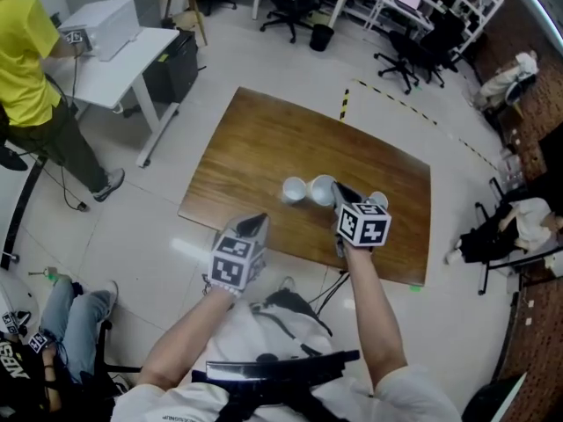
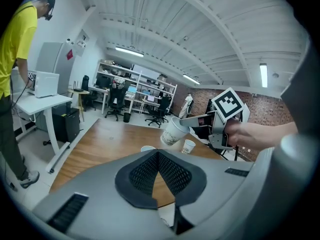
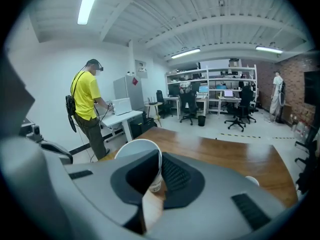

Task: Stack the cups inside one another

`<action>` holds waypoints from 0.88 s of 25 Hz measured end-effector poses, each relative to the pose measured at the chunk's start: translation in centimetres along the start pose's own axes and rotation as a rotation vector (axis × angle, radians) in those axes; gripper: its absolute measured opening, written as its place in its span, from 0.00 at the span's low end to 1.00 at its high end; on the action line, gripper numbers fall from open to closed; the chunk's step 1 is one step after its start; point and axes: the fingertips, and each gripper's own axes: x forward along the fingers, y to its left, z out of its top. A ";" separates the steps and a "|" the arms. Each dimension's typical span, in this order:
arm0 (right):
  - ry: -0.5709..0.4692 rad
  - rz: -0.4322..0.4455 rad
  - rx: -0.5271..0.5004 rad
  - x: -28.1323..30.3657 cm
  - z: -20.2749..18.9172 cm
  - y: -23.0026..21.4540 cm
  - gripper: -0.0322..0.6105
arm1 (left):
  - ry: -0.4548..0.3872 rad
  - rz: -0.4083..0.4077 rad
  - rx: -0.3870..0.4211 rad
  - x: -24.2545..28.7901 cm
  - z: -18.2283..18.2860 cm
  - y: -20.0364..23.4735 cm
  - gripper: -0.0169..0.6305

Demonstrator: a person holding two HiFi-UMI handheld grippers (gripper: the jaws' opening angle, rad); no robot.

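The cup (image 2: pixel 174 132), clamped by the right gripper (image 2: pixel 187 121), is shown tilted above the desk (image 2: pixel 100 140) only in the left gripper view; left gripper (image 2: pixel 158 155) closed, empty.

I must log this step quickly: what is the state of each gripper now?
Left gripper: closed, holding nothing.
Right gripper: closed on the wall of a white paper cup.

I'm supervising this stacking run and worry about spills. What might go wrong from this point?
The right gripper pinches only one wall of the lifted cup, which hangs tilted; it may slip or crumple. Lowered tilted, it might topple the standing cup, which the shut left gripper isn't steadying.
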 end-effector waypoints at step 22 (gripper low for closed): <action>0.175 0.124 -0.046 10.1 -2.5 2.6 0.09 | -0.039 0.125 -0.068 -0.1 0.7 4.5 0.02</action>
